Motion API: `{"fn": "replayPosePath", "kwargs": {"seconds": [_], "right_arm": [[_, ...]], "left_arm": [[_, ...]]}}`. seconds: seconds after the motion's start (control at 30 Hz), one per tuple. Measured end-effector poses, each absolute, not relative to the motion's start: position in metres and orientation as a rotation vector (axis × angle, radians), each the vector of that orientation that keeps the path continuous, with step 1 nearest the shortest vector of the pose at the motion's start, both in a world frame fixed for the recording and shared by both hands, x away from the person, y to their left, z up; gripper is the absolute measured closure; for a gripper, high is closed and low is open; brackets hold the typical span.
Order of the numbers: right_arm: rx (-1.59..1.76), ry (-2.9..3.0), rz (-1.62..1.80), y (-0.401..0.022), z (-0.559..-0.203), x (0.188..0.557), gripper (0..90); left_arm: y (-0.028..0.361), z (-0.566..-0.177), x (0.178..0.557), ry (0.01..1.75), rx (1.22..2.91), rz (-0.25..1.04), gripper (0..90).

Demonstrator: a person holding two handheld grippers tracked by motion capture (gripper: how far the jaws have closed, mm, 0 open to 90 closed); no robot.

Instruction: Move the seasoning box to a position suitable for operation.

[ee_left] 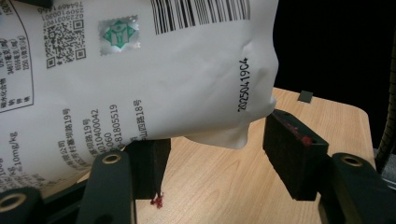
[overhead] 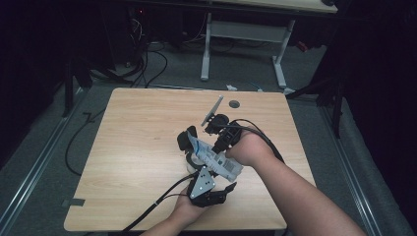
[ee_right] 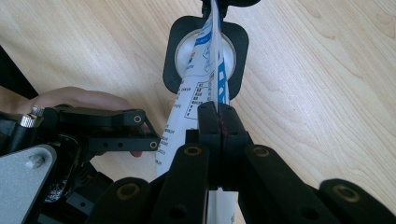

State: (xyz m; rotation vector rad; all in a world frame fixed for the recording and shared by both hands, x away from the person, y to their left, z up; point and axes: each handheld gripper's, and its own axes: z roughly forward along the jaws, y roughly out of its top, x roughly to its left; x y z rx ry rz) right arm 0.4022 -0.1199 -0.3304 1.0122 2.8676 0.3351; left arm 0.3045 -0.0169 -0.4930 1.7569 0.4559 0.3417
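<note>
Right gripper view shows the right gripper [ee_right: 218,122] clenched on the thin edge of a white printed pouch [ee_right: 205,84], which hangs above a black-framed white dish [ee_right: 175,42] on the bench [ee_right: 317,93]. Beside the pouch, the left gripper [ee_left: 212,154] stands released, the pouch's rounded lower corner [ee_left: 233,126] between its jaws but not pressed. I judge the pouch soft, light and a little slippery, best taken at its flat sealed edge; its contents stay hidden, and the dish is half covered.

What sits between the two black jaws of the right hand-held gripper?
In the right gripper view, the right hand-held gripper has its jaws pinched on the thin edge of the white printed plastic pouch; nothing else is between them.
</note>
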Motion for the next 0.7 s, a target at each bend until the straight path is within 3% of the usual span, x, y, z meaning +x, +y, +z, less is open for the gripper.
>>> {"fn": "replayPosePath", "kwargs": {"seconds": [0.7], "right_arm": [[1.012, 2.868, 0.332, -0.1194, -0.3305, 0.4024, 90.0]], "left_arm": [[-0.0169, -0.4933, 0.3042, 0.456, 1.757, 0.343, 42.3]]}}
